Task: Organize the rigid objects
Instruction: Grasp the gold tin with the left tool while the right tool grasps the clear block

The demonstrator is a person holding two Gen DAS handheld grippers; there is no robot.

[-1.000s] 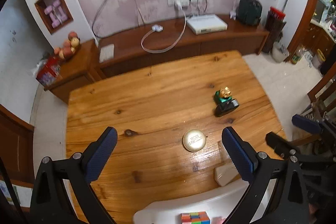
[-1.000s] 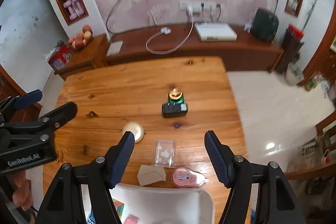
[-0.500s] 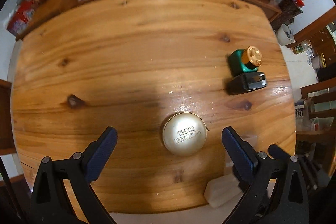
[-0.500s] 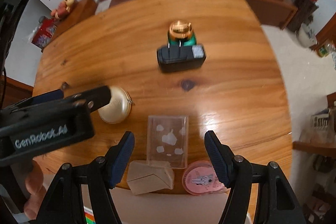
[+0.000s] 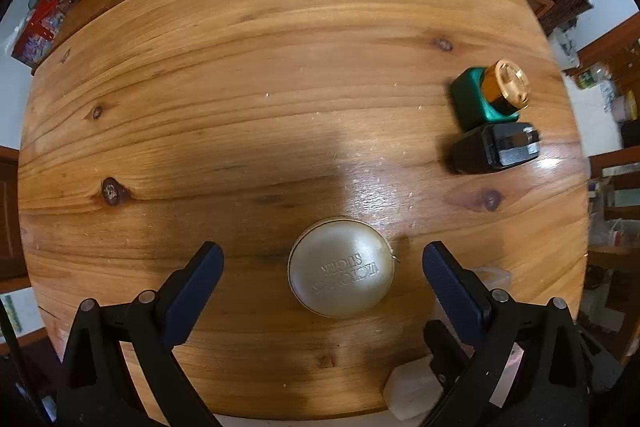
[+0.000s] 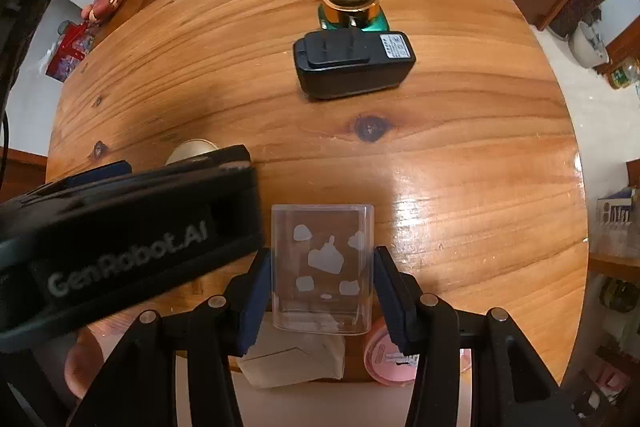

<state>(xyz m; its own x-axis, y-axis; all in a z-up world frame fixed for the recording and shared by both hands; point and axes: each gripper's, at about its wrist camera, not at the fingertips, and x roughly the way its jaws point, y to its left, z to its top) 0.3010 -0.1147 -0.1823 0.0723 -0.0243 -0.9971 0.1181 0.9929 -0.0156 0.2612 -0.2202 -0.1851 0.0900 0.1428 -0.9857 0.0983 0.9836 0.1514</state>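
Sorting is barely begun: right tool (image 6: pixel 320 291) brackets the clear block (image 6: pixel 322 267), contact uncertain; left tool (image 5: pixel 322 275) straddles the round tin (image 5: pixel 341 268), wide.

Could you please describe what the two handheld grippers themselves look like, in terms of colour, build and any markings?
Both are matte black frames with silver pivot pins and two dark navy-blue, textured finger pads. The left gripper and right gripper look alike in build. Seen from the right wrist view, the left gripper's black body carries grey "GenRobot.AI" lettering. Bare fingers of the person's hand show beneath it; no sleeve or cable is visible.
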